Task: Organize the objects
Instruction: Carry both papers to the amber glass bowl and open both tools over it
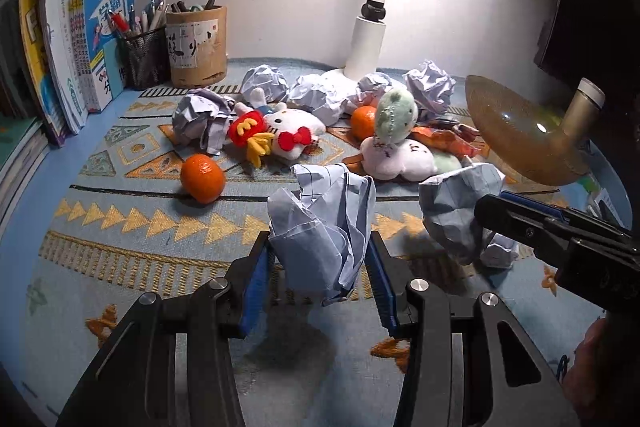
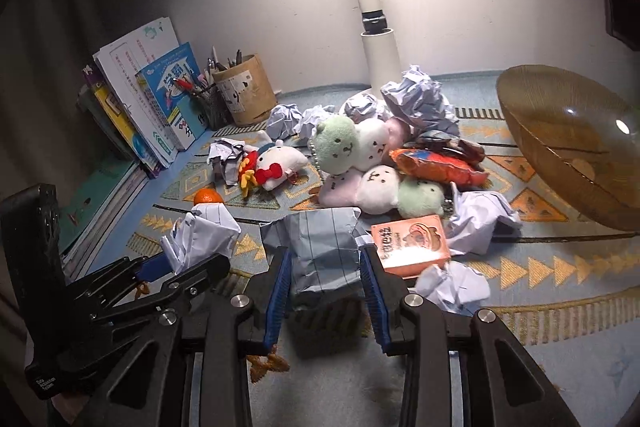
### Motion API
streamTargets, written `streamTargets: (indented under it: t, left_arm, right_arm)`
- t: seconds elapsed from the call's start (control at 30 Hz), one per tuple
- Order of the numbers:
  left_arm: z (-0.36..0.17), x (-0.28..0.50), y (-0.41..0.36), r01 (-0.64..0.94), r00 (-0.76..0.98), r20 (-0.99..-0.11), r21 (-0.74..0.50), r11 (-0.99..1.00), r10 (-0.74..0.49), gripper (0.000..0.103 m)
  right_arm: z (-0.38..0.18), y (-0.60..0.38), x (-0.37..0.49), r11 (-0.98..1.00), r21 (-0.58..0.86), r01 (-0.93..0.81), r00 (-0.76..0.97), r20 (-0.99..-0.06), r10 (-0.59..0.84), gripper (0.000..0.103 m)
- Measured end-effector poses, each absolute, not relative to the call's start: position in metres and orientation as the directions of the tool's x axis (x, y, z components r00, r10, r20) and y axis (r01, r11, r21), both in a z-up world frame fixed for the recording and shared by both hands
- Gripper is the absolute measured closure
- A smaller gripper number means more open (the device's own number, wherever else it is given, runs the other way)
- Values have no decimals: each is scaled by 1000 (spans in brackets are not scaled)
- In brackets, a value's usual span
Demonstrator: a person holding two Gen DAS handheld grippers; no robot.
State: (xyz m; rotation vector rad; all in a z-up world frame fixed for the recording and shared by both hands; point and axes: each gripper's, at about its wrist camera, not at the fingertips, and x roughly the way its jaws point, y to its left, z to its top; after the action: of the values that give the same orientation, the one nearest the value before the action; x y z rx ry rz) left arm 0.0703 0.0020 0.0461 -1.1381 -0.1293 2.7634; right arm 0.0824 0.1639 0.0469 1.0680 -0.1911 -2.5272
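My left gripper (image 1: 320,259) is shut on a crumpled paper ball (image 1: 324,227) and holds it above the patterned mat. My right gripper (image 2: 326,267) is shut on another crumpled paper ball (image 2: 324,247). Each gripper shows in the other's view: the right one (image 1: 492,215) with its paper (image 1: 460,211) at the right, the left one (image 2: 192,267) with its paper (image 2: 204,235) at the left. Further paper balls (image 1: 264,83), plush toys (image 1: 296,131), tangerines (image 1: 202,178) and snack packets (image 2: 436,163) lie on the mat.
An amber glass bowl (image 2: 568,143) stands at the right. A white lamp post (image 1: 366,43) rises at the back. Books (image 1: 76,39) and two pen holders (image 1: 196,47) line the back left. A pink box (image 2: 412,243) lies beside my right gripper.
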Motion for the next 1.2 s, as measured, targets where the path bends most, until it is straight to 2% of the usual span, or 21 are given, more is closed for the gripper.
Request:
streamTargets:
  t: [0.1,0.3,0.5,0.67,0.73,0.77,0.83,0.87,0.9,0.93,0.97,1.0,1.2]
  left_arm:
    - [62,69,26,-150,-711,-674,-133,-980,200,60]
    - [107,38,103,-312,-705,-623,-157,-937,339,60]
    - [120,-15,186,-418,-667,-622,-143,-897,410,60]
    - [105,-46,226,-454,-638,-639,-139,-880,430,60]
    - [98,-53,234,-454,-632,-646,-138,-880,428,56]
    - [95,-55,236,-449,-630,-650,-141,-882,425,50]
    - [90,-59,239,-451,-619,-658,-150,-880,429,44]
    - [88,-59,241,-448,-617,-660,-152,-881,428,27]
    - [87,-58,240,-444,-625,-655,-149,-884,424,17]
    - [87,-56,239,-437,-638,-647,-143,-888,418,17]
    - [88,-53,237,-437,-640,-644,-143,-888,419,17]
    - [90,-51,233,-441,-635,-643,-153,-884,429,17]
    - [113,-24,189,-417,-664,-607,-184,-890,437,16]
  right_arm:
    - [65,195,92,-930,269,251,-685,-629,-367,68]
    - [104,277,85,-963,252,99,-786,-573,-231,68]
    - [106,348,43,-976,207,-68,-803,-592,-70,68]
    - [87,373,15,-975,185,-126,-778,-628,-19,68]
    - [82,377,13,-974,185,-132,-775,-632,-15,68]
    - [80,378,12,-974,182,-133,-774,-633,-12,68]
    - [77,377,9,-975,173,-137,-768,-640,-6,67]
    - [76,377,9,-976,172,-135,-766,-643,-7,65]
    - [75,377,10,-976,167,-137,-767,-642,-2,61]
    - [75,377,11,-977,161,-143,-768,-640,8,57]
    - [76,377,14,-976,157,-151,-772,-635,18,47]
    - [78,377,18,-975,160,-154,-778,-628,20,41]
    - [97,355,45,-979,184,-91,-804,-594,-37,41]
